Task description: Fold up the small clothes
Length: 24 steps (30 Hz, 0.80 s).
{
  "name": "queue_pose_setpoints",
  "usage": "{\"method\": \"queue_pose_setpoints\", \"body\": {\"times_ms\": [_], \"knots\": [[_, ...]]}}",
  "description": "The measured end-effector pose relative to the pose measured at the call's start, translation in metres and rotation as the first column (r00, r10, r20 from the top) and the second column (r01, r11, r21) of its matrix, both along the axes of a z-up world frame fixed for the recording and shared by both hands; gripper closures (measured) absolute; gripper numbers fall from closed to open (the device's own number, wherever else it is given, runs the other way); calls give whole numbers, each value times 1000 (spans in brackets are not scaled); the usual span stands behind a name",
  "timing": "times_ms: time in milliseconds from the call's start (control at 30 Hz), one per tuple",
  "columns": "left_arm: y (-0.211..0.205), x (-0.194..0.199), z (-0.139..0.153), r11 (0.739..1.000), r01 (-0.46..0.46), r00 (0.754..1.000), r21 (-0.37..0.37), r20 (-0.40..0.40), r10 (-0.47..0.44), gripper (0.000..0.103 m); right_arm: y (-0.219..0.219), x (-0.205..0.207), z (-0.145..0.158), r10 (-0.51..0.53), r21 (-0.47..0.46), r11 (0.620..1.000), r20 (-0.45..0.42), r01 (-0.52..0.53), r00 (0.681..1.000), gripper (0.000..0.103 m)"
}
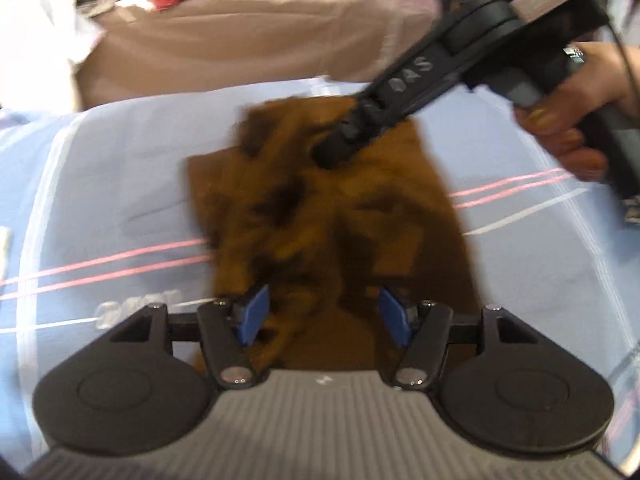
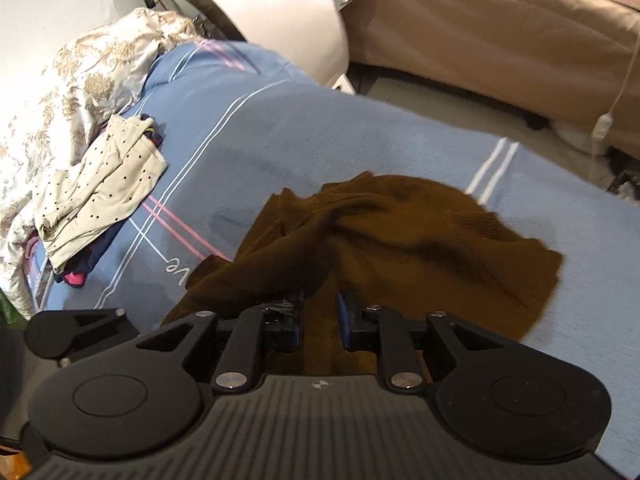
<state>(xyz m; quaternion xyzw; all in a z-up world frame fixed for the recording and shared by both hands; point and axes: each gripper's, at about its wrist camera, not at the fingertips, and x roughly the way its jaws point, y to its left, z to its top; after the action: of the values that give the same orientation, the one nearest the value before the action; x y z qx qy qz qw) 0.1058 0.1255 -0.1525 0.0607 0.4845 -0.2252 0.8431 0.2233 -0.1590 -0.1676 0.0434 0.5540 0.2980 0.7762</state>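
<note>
Brown knit garment (image 2: 400,240) lies rumpled on blue striped bedsheet (image 2: 280,132) | left gripper (image 1: 324,314) released, pads apart above cloth | right gripper (image 2: 320,316) part-closed, grip unclear | dotted clothes pile (image 2: 100,192) at ten o'clock.

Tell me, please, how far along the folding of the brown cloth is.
Done: a pile of clothes lies aside on the blue sheet; whether neatly folded is unclear. In hand: the brown cloth lies rumpled, with both the left gripper and right gripper over it, jaws apart. Left: flattening and folding it.
</note>
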Motion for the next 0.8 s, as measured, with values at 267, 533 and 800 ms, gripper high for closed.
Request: {"method": "queue_pose_setpoints", "body": {"times_ms": [267,533,800], "knots": [[49,25,-21,989,-150,981,-1,-127,148,39,55,49,-25,-38,21,999,-33,39,999,67],[62,18,-17,985,-171,978,-25,-128,166,36,61,56,-30,-64,-11,998,-2,64,998,67],[101,-17,30,926,-195,980,-322,-94,174,2,-17,6,27,-205,154,971,125,186,971,1]]}}
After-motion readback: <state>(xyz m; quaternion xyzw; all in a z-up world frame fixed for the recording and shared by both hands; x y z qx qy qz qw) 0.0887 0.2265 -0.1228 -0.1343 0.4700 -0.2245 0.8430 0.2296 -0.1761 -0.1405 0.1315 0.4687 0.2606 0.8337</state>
